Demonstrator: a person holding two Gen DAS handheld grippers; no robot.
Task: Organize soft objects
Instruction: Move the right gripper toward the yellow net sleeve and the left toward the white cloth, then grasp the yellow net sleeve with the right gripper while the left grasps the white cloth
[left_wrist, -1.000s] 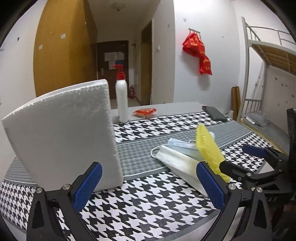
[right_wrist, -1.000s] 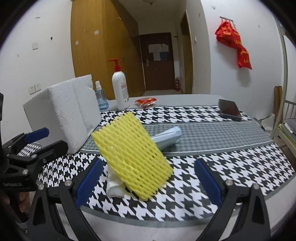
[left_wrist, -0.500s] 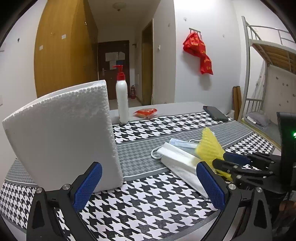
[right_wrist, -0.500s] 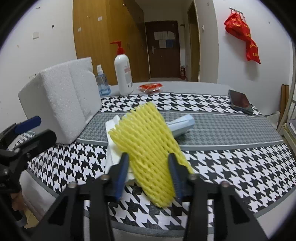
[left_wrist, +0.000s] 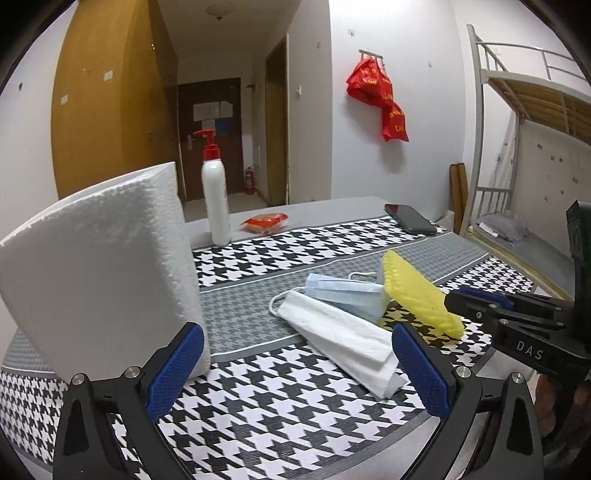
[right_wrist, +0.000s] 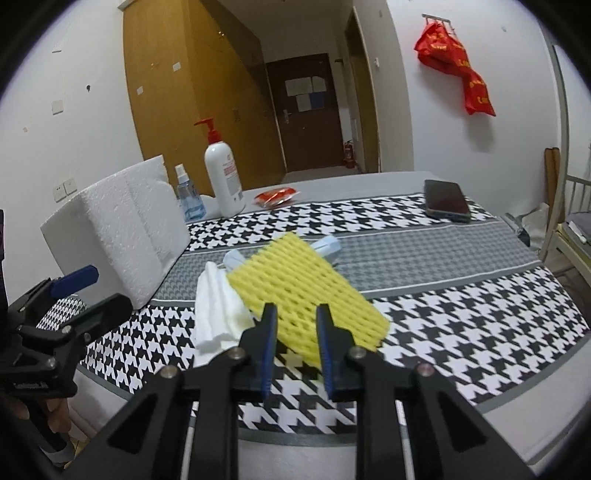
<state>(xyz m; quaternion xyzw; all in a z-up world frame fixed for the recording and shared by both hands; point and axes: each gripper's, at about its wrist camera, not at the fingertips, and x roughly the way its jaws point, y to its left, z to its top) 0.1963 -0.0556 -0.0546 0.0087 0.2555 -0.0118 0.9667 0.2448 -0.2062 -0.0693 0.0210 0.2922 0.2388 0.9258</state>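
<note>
Right gripper (right_wrist: 295, 332) is clamping its blue pads on the near edge of the yellow foam net (right_wrist: 306, 291), holding it tilted above the houndstooth desk (right_wrist: 480, 314). The net is hanging over a white folded cloth (left_wrist: 343, 343) and a light blue face mask (left_wrist: 347, 291) lying side by side mid-desk. Left gripper (left_wrist: 295, 369) is hovering with fingers spread wide, holding nothing, just beside the white foam block (left_wrist: 99, 273) on the left.
</note>
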